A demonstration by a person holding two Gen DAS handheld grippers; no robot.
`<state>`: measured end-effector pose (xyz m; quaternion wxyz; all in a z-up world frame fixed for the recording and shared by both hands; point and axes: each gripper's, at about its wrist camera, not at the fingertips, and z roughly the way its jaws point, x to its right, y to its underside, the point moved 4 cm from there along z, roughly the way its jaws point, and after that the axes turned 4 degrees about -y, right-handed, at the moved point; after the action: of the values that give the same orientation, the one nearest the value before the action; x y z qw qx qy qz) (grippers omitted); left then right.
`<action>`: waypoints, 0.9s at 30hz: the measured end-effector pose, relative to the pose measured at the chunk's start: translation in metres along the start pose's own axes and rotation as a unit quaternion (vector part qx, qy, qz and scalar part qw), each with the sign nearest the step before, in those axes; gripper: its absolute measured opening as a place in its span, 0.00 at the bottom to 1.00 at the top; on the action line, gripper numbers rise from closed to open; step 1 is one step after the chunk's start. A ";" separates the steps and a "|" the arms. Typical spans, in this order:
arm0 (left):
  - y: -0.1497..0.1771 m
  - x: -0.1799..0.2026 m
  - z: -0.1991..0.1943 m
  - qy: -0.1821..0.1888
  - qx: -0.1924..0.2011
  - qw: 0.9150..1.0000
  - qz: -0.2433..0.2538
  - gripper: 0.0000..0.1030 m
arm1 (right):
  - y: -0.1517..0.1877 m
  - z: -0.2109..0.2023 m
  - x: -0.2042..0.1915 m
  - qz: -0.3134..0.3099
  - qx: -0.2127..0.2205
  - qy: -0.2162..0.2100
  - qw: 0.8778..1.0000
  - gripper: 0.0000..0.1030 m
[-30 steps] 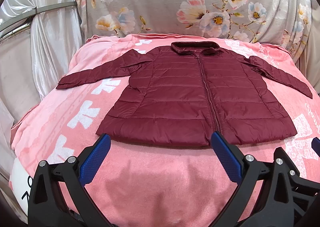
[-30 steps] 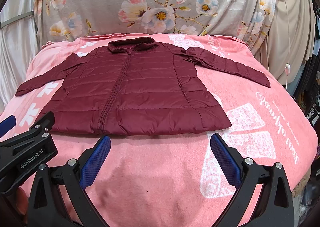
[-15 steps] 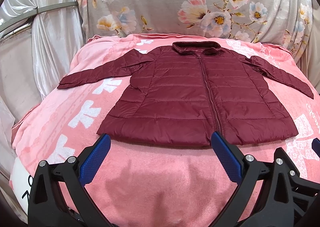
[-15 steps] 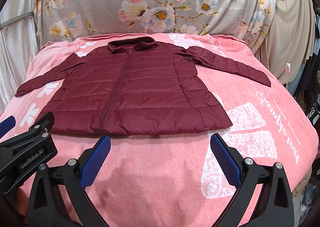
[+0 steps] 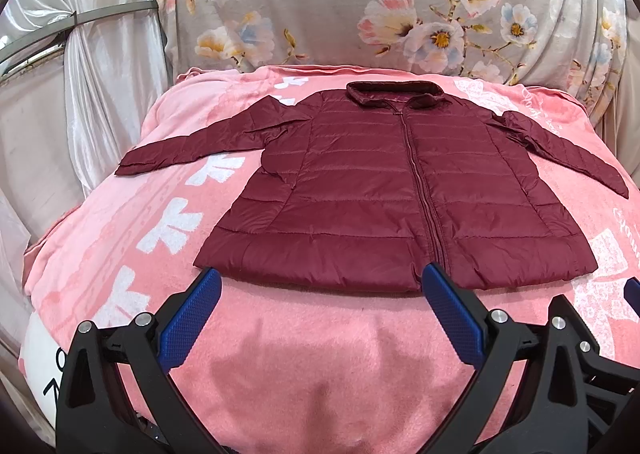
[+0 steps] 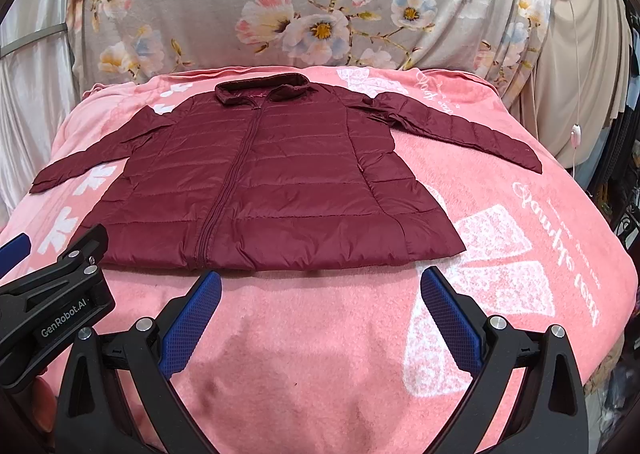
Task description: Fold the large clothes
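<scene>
Holding both grippers, left (image 5: 320, 286) and right (image 6: 320, 288), spread wide and empty, we face the jacket (image 5: 400, 189) lying flat on the far blanket (image 5: 304, 342).

The jacket (image 5: 384, 205) lies flat on the blanket (image 5: 304, 366), collar toward the far edge, hem toward the near edge, sleeves spread sideways.

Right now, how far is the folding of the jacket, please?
Done: the maroon puffer jacket lies flat on the pink blanket, zipped, collar away from the grippers, both sleeves spread out. In hand: nothing; the left gripper and the right gripper are open and empty near the hem. Left: every fold; no sleeve is turned in and the body is not doubled.
</scene>
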<state>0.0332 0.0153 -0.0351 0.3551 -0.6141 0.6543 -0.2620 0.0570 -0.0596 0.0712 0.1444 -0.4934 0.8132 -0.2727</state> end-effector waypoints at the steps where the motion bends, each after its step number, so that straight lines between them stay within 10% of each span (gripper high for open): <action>1: 0.000 0.000 0.000 0.000 0.000 1.000 0.000 0.95 | -0.001 0.001 0.002 0.000 0.000 0.000 1.000 0.95; 27: 0.000 -0.001 0.001 0.001 -0.001 1.000 0.000 0.95 | 0.000 0.001 0.003 -0.002 0.003 -0.004 1.000 0.95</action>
<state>0.0340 0.0167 -0.0353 0.3542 -0.6141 0.6548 -0.2620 0.0559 -0.0629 0.0704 0.1486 -0.4953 0.8109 -0.2739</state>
